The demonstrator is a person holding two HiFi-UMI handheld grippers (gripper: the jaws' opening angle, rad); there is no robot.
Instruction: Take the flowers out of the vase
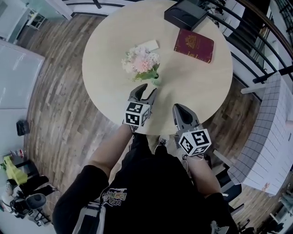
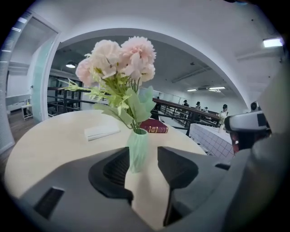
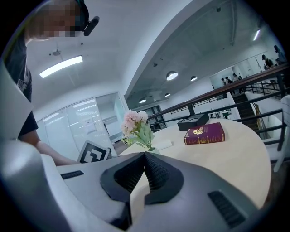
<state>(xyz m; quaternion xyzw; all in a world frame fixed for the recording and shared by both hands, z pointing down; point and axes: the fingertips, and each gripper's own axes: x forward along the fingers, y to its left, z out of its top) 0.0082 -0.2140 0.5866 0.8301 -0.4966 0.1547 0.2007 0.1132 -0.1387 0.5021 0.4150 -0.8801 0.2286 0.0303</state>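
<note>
A bunch of pink flowers [image 1: 141, 60] with green leaves stands upright in a small pale green vase [image 1: 156, 82] on the round beige table [image 1: 105, 87]. My left gripper [image 1: 146, 91] is open, just in front of the vase. In the left gripper view the vase [image 2: 137, 152] stands between the tips of the spread jaws, apart from both pads, with the flowers [image 2: 120, 63] rising above. My right gripper [image 1: 179, 109] is shut and empty at the table's near edge, to the right of the vase. From the right gripper [image 3: 145, 156] the flowers [image 3: 136, 120] show ahead on the left.
A dark red book [image 1: 194, 45] lies on the table's far right, a black box [image 1: 185, 13] at the far edge, and a white card [image 1: 149, 45] behind the flowers. A black railing [image 1: 256, 27] and a white gridded cloth [image 1: 270, 137] stand to the right.
</note>
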